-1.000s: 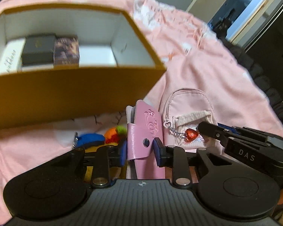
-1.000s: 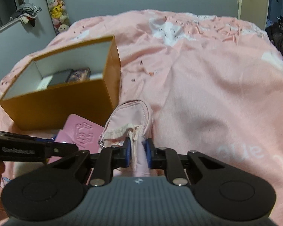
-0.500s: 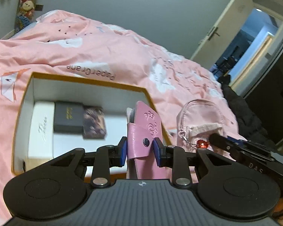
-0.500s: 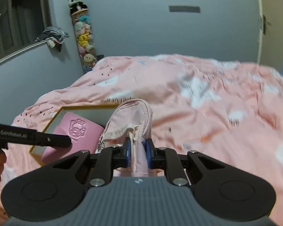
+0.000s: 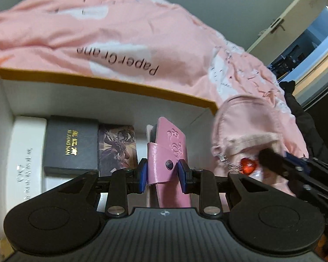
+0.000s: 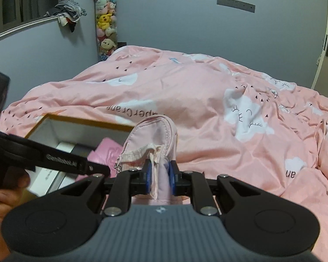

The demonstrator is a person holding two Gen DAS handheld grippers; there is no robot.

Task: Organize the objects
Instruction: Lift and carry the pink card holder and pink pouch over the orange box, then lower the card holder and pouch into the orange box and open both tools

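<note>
Pink bedding [image 6: 196,100] with white clouds covers the bed against a grey wall. On it sits an open orange box [image 5: 111,85], white inside, holding a white box [image 5: 26,152], a dark box [image 5: 71,144] and a picture card [image 5: 118,146]. Just right of the box hangs a small pink backpack [image 6: 150,137], clamped by the right gripper [image 6: 160,178]. Over the box, the left gripper [image 5: 163,175] is clamped on a pink key pouch [image 5: 164,152].
</note>
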